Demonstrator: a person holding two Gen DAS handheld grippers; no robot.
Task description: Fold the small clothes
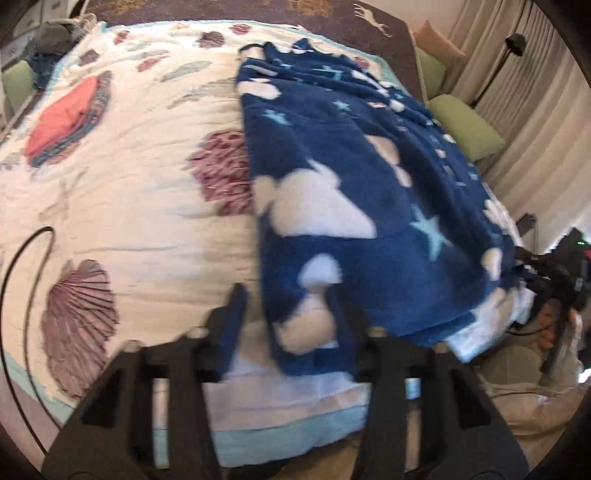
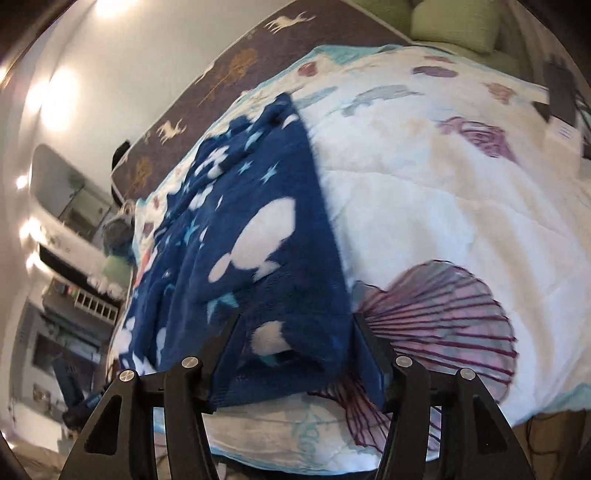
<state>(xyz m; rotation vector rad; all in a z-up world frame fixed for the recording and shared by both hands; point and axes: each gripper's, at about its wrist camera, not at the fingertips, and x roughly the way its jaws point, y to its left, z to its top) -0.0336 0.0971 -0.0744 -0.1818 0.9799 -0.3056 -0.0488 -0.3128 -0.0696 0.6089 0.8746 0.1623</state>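
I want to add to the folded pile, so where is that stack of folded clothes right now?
In the left wrist view, the folded stack lies on the shell-print quilt at the far left, well left of the blue fleece garment.

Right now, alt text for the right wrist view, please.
A dark blue fleece garment with white clouds and pale stars lies on a white shell-print quilt, its near hem between the right gripper's open jaws. Green cushions sit beyond.
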